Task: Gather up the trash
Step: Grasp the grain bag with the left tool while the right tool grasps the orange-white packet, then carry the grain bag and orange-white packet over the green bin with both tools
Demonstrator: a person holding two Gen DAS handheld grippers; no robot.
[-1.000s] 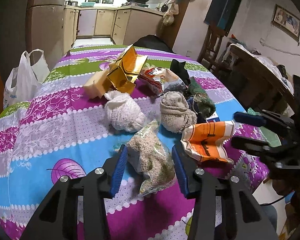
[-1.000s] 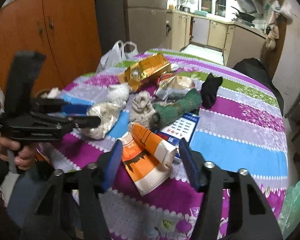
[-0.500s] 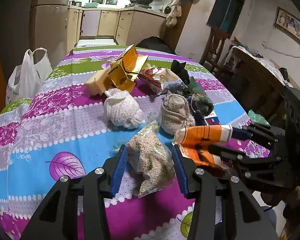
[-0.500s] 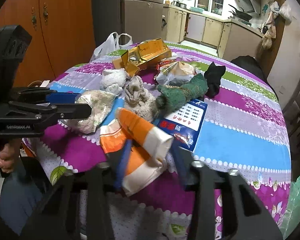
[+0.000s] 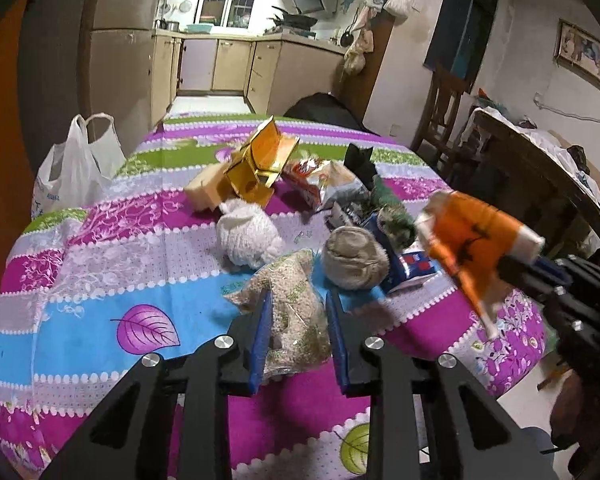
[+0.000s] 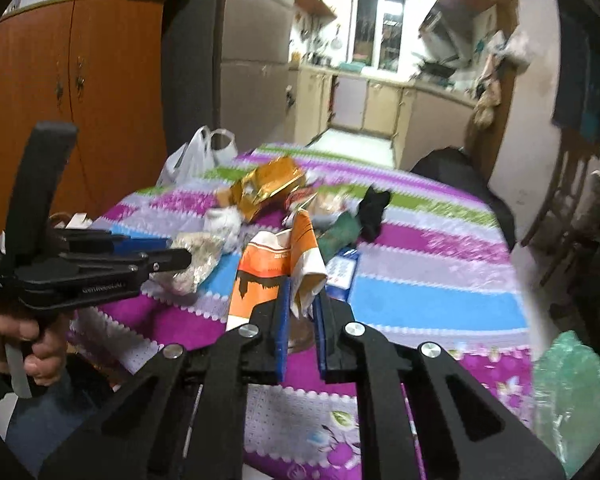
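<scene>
A: So the left gripper (image 5: 296, 334) has its blue pads clamped on that clear bag of grain (image 5: 294, 312), low over the striped tablecloth (image 5: 100, 280).

B: Yep, and the right gripper (image 5: 540, 270) is pinching the orange wrapper (image 5: 470, 236), lifted clear of the cloth. Gold box (image 5: 260, 164) and white sock ball (image 5: 246, 236) sit farther back.

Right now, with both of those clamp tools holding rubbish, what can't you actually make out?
- Lower end of the grain bag, left wrist view: hidden between the left gripper fingers.
- Print on the orange wrapper, both views: motion-blurred.
- Green plastic, right wrist view: blurred and cut off at the edge.
- Contents of the white bag: hidden by its sides.
</scene>
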